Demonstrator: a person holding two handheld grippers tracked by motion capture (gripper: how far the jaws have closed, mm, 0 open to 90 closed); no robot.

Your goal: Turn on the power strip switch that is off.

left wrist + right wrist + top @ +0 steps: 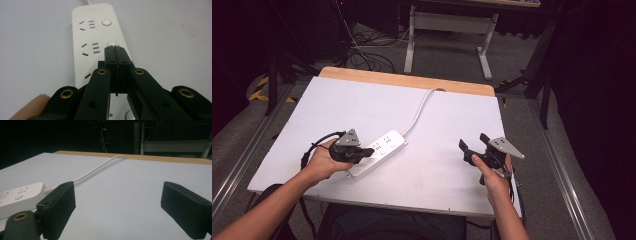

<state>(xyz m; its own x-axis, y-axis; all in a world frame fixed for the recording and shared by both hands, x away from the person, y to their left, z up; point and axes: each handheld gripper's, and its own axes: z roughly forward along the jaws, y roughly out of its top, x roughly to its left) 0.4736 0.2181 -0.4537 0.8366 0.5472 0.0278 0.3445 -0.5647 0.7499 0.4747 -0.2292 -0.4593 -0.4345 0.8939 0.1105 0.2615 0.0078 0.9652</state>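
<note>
Two grippers are held over the white table (pixel 447 130). The left gripper (pixel 371 151), clenched with nothing between its jaws, is pressed tip-down on a round button (pixel 113 44) of the power strip (pixel 377 153). At three o'clock, well apart, the right gripper (pixel 473 146) is held level, released.
</note>
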